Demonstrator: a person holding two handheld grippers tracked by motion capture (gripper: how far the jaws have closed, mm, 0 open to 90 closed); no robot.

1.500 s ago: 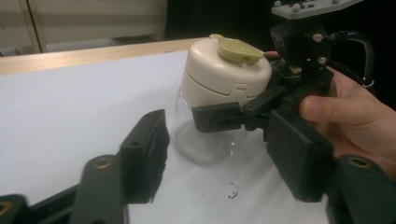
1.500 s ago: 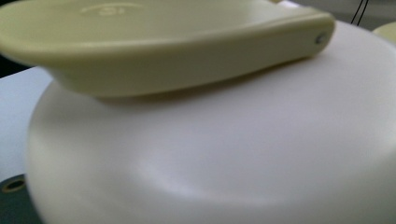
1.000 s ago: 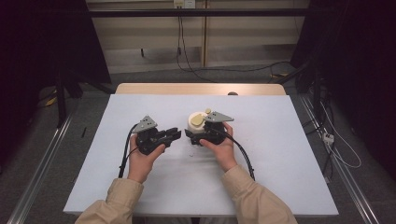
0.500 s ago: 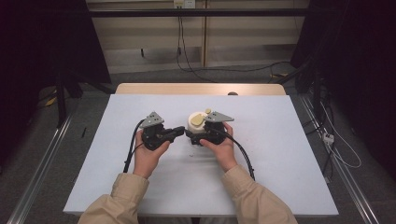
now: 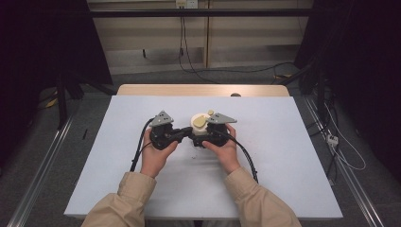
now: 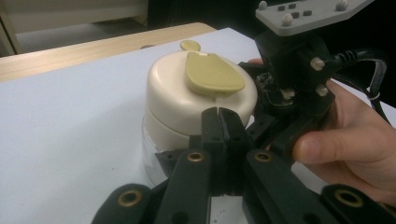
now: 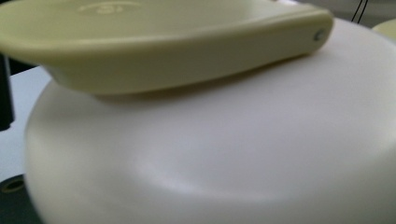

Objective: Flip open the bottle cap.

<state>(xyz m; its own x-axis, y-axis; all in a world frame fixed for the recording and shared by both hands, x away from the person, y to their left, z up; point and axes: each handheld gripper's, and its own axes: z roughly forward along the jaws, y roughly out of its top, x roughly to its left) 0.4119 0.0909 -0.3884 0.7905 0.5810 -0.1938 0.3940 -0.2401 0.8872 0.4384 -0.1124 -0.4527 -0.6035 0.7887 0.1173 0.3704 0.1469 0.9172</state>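
the jar [image 5: 199, 128] stands mid-table [image 5: 283, 156], cream lid [image 6: 177, 100] on, olive flap [image 6: 212, 72] lying flat on top. the right gripper [image 5: 213, 136] sits tight against it, likely to steady it, but its jaws are hidden, so i cannot tell their state or whether they grip. the left gripper [image 6: 219, 122] has its jaws pressed together on nothing, tips at the lid's side, probably to nudge or pry the lid. the clear lower body shows no contents i can make out.
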